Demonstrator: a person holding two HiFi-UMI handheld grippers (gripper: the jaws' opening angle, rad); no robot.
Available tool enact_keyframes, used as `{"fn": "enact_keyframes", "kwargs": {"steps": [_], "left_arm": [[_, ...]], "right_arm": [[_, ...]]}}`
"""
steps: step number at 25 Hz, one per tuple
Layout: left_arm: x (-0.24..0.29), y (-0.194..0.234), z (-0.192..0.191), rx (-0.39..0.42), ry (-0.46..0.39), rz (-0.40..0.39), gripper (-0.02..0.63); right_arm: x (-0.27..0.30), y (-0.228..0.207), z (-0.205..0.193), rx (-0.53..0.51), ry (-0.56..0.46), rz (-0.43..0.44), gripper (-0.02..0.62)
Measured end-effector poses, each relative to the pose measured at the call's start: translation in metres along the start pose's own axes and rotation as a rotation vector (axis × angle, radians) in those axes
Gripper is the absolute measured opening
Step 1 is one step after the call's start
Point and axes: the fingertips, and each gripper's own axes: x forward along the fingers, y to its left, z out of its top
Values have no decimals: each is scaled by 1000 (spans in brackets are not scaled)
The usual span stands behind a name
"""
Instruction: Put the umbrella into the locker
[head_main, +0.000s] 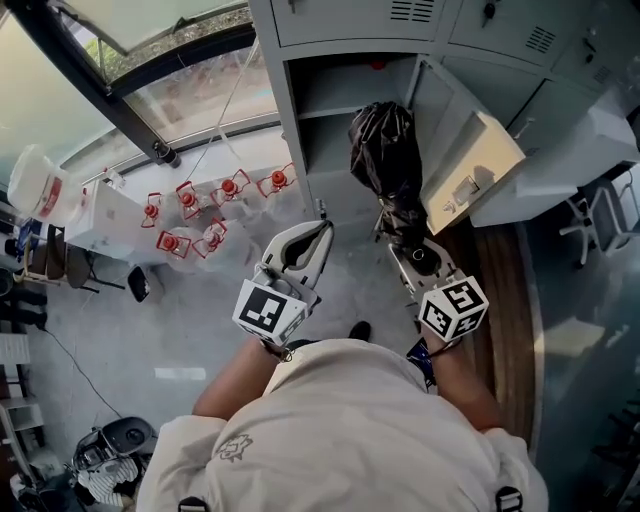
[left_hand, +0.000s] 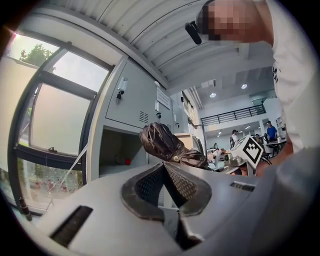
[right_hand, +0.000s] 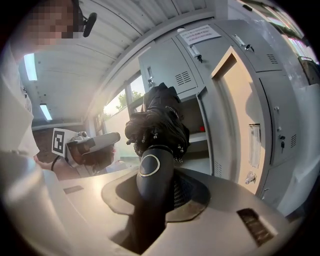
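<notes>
Before the open locker, over pale, maybe concrete floor: right tool clamped on umbrella, left tool together.

the grey left gripper has its dark ribbed jaws together at the tips, with nothing between them. beyond it, a folded dark brown fabric umbrella lies tilted before the open compartment of a grey metal locker.
</notes>
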Motion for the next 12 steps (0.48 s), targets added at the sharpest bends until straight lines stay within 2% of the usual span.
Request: {"fn": "enact_keyframes", "kwargs": {"steps": [6, 12], "left_arm": [[33, -2, -12, -31, 30, 3, 14], [51, 19, -17, -26, 40, 14, 14]], "right_arm": [[-1, -37, 5, -5, 18, 4, 135], [24, -57, 4, 17, 41, -13, 135]]}}
